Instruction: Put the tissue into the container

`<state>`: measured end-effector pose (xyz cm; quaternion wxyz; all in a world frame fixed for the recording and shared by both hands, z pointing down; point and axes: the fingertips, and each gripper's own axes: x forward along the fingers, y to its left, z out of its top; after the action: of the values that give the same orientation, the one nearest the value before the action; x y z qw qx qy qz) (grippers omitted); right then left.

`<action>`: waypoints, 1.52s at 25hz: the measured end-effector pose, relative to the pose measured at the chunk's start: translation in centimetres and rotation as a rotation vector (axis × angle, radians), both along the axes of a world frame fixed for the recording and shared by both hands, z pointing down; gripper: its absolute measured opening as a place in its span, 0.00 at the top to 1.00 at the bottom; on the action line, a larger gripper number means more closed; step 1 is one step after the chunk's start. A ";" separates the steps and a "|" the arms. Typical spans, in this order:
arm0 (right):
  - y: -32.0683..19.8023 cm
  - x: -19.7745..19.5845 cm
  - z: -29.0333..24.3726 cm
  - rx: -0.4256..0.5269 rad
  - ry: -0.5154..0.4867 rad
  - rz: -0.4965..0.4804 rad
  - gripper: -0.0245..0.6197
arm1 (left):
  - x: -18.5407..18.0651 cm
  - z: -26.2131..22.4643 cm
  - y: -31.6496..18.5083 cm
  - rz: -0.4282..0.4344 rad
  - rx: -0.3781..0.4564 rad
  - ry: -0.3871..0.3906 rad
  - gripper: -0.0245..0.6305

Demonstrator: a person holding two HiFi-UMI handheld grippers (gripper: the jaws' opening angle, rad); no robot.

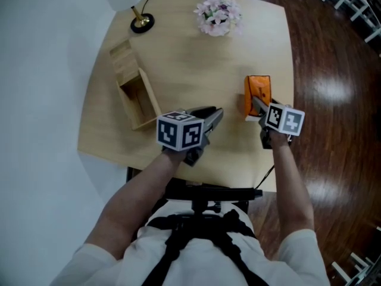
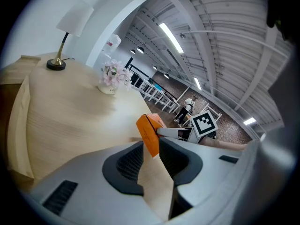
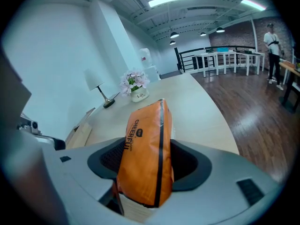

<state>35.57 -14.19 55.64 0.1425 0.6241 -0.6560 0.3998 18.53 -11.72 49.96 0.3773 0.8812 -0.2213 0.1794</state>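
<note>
An orange tissue pack [image 1: 258, 93] stands on end between the jaws of my right gripper [image 1: 256, 104], near the table's right edge. In the right gripper view the pack [image 3: 146, 156] fills the gap and both pads press on its sides, so my right gripper [image 3: 145, 168] is shut on it. The container, an open wooden box [image 1: 138, 102], lies on the left part of the table and shows again at the left as the wooden box [image 3: 82, 131]. My left gripper [image 1: 214, 117] hovers over the table's front middle, and my left gripper [image 2: 151, 162] is open with only bare table between its jaws.
A brass lamp [image 1: 141, 21] and a pot of pink flowers [image 1: 218, 13] stand along the table's far edge. The round-cornered wooden table [image 1: 196, 58] drops off to dark wood floor on the right. White railings and a distant person [image 3: 271, 37] are beyond.
</note>
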 end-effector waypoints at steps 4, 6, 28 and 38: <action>0.0 -0.6 -2.1 0.027 0.006 0.006 0.52 | -1.6 -1.1 -0.2 -0.031 0.009 0.017 0.81; -0.1 -1.1 -3.1 0.041 0.006 0.005 0.52 | -2.6 -1.7 -0.4 -0.046 0.019 0.015 0.81; -3.2 -13.6 -11.0 0.156 -0.007 -0.111 0.53 | -16.1 -7.4 -2.1 -0.189 0.135 0.040 0.81; -3.0 -18.9 -13.3 0.179 -0.042 -0.175 0.53 | -19.0 -9.6 -2.0 -0.216 0.165 0.068 0.81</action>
<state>16.68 -17.18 42.38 0.1068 0.5660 -0.7439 0.3389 -0.50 -13.72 40.41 0.3282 0.8858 -0.3159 0.0892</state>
